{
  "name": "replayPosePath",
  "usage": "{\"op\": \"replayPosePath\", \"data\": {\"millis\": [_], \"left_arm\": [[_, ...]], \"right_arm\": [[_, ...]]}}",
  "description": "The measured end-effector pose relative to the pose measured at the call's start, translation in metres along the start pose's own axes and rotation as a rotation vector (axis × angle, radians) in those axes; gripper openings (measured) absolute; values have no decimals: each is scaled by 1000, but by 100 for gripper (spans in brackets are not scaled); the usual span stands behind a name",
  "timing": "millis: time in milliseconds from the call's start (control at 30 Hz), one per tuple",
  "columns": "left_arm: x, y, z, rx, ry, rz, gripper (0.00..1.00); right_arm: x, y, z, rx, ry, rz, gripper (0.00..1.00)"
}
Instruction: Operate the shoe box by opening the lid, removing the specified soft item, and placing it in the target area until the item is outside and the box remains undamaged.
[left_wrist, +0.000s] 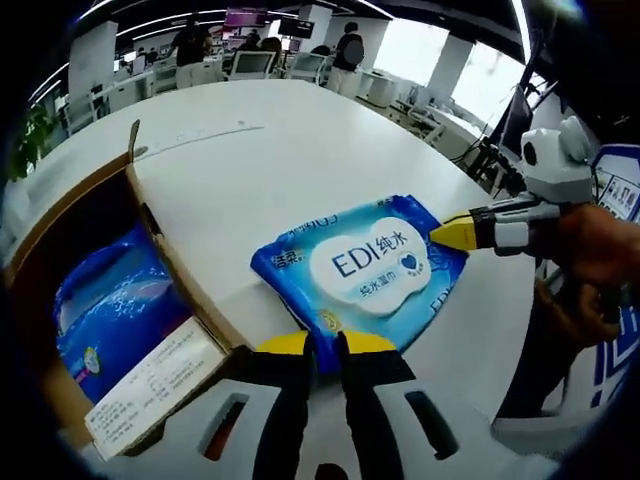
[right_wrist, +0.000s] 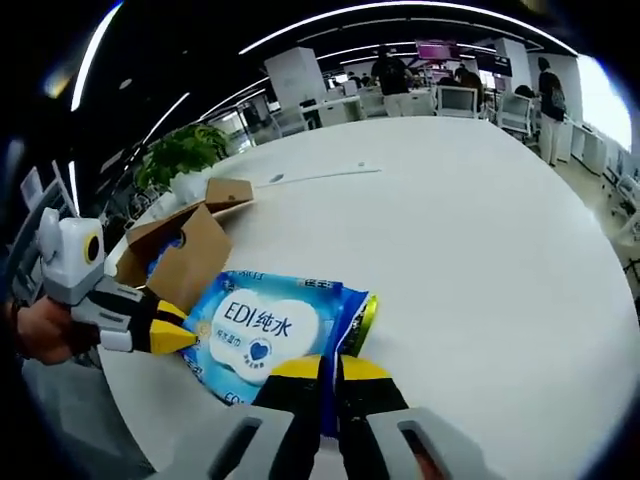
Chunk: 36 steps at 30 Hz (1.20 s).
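Blue plastic catches the light on the pack of wet wipes (left_wrist: 365, 265), which lies flat on the white bench (left_wrist: 300, 160) just beside the open shoe box (left_wrist: 110, 300), already outside it. Both grippers are pinched shut on opposite edges of the pack: the left gripper (left_wrist: 325, 345) on one edge, the right gripper (right_wrist: 328, 368) on the other. So the lid is open, the soft item is out, and the step in hand looks like the placing itself. What remains, as I judge it, is to let go with both at once or one after the other, lifting straight away so the pack does not drag back toward the box.

The left gripper view looks into the box, where another blue pack (left_wrist: 115, 310) and a white printed card (left_wrist: 155, 385) lie against the cardboard wall. The right gripper view shows the box from outside, with its flap (right_wrist: 228, 192) raised, a potted plant (right_wrist: 185, 155) near the bench's far edge, and broad bare bench beyond the wipes.
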<state>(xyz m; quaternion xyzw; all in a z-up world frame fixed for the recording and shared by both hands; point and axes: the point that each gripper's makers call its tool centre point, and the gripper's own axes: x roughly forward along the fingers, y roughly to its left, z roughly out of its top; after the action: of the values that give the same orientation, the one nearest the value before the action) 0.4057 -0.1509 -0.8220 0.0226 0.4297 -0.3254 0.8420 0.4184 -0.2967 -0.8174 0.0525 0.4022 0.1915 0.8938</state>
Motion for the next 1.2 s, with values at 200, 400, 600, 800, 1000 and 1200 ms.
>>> {"op": "replayPosePath", "data": {"millis": [200, 400, 600, 800, 1000, 1200], "left_arm": [[-14, 3, -2, -1, -4, 12, 13], [-27, 9, -7, -10, -14, 10, 18], [-44, 9, -16, 37, -14, 6, 17], [-63, 16, -22, 26, -36, -4, 20], [-88, 25, -27, 27, -66, -12, 23], [-115, 45, -37, 32, -88, 0, 25]], "right_arm": [[-10, 0, -4, -20, 10, -26, 4], [-21, -1, -4, -19, 1, -48, 4], [-28, 3, -2, -28, -1, -66, 12], [-29, 16, 4, -32, -15, -64, 15], [-23, 37, 14, -50, -28, -46, 17], [-20, 63, 25, -81, -40, -19, 19]]}}
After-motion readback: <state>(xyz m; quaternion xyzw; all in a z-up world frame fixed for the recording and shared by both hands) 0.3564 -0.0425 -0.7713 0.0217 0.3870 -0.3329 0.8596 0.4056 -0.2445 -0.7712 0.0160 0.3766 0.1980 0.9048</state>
